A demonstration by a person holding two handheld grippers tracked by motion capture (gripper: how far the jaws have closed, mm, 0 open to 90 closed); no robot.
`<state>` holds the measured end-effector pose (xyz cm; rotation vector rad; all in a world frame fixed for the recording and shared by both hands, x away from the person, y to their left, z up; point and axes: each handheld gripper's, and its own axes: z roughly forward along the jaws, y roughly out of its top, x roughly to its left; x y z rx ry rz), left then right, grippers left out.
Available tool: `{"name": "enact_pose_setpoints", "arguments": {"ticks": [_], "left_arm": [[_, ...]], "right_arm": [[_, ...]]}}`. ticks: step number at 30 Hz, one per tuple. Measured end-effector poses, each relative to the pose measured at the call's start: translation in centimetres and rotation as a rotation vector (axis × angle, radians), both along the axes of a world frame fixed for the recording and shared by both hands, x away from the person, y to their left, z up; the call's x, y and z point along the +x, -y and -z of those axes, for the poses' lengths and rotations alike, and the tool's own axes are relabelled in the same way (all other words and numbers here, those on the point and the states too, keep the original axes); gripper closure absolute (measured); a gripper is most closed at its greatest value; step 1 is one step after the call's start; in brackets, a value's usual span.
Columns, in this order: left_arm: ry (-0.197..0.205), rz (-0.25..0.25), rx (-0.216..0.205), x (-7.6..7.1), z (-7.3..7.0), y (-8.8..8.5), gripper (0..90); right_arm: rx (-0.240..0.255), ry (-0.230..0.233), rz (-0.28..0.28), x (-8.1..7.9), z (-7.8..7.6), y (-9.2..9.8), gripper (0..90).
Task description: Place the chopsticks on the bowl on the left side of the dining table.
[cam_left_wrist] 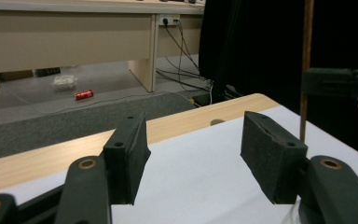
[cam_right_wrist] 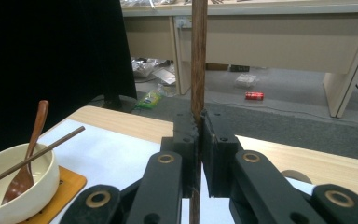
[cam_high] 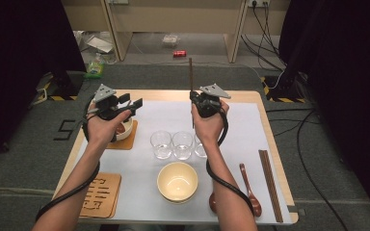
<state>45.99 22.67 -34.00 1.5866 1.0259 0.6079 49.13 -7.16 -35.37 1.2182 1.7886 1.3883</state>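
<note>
Dark brown wooden chopstick (cam_right_wrist: pixel 198 60): thin, straight, held upright, clamped mid-length in right gripper (cam_right_wrist: pixel 199 140), raised above white mat at counter's far side.

Both forearms reach up over the table, the left gripper (cam_high: pixel 134 104) held high at the left with its jaws spread wide and bare, the right gripper (cam_high: pixel 193 96) upright near the middle, jaws pinched tight together, cables trailing back along each arm.
</note>
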Motion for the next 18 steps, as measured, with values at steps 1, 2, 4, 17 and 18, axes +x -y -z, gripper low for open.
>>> {"name": "enact_pose_setpoints", "arguments": {"ticks": [1,2,4,17,18], "left_arm": [[0.003,0.007,-0.001,0.2,-0.2,0.4,40.9],[0.007,0.014,-0.004,0.4,-0.4,0.8,41.0],[0.013,0.027,-0.004,0.8,-0.8,1.5,41.1],[0.04,0.132,0.02,3.4,-3.0,6.7,42.1],[0.037,0.14,0.022,3.6,-3.1,7.1,42.4]], "right_arm": [[0.0,0.001,-0.003,0.0,0.0,-0.1,84.9],[0.002,0.0,-0.005,0.0,0.0,-0.1,84.9],[0.004,0.0,-0.009,0.0,0.1,-0.3,84.9],[0.006,-0.006,-0.032,-0.1,0.4,-1.3,85.0],[0.006,-0.007,-0.034,-0.1,0.4,-1.4,84.9]]}}
